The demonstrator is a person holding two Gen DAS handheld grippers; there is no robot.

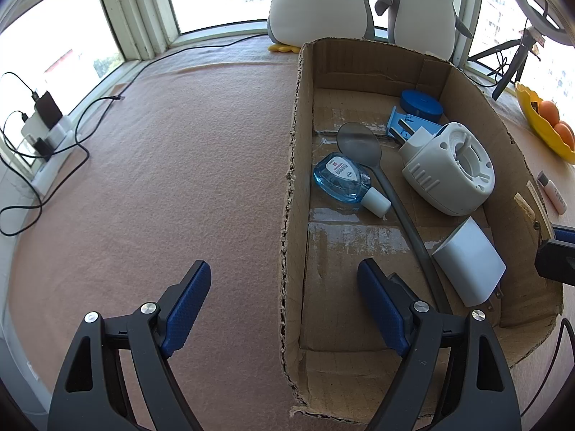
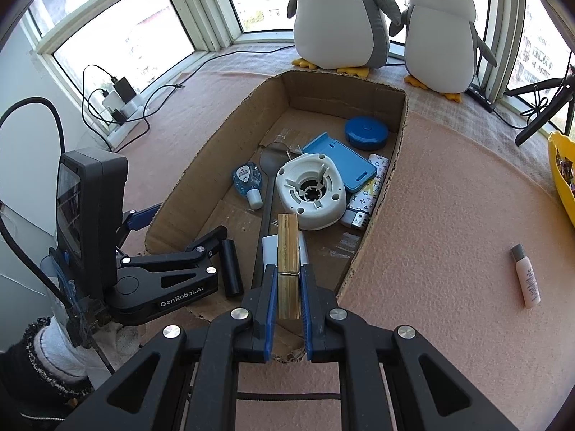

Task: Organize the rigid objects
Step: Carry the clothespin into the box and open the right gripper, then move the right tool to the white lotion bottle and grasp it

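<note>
A cardboard box (image 1: 298, 165) (image 2: 201, 165) holds a blue bottle (image 1: 339, 177) (image 2: 246, 179), a grey spoon (image 1: 359, 142) (image 2: 267, 197), a white round device (image 1: 449, 168) (image 2: 311, 190), a white charger plug (image 1: 469, 262), a blue stand (image 2: 337, 158) and a blue round case (image 1: 422, 104) (image 2: 366, 131). My right gripper (image 2: 289, 283) is shut on a wooden clothespin (image 2: 288, 265) above the box's near end; the clothespin also shows at the box's right wall in the left wrist view (image 1: 537, 204). My left gripper (image 1: 284, 301) (image 2: 187, 237) is open and empty, straddling the box's left wall.
A pink tube (image 2: 525, 274) (image 1: 551, 192) lies on the pink mat right of the box. A yellow bowl (image 1: 539, 125) (image 2: 562, 176) is at far right. Two plush penguins (image 2: 343, 18) (image 2: 444, 32) stand behind the box. Chargers and cables (image 1: 43, 122) lie at left.
</note>
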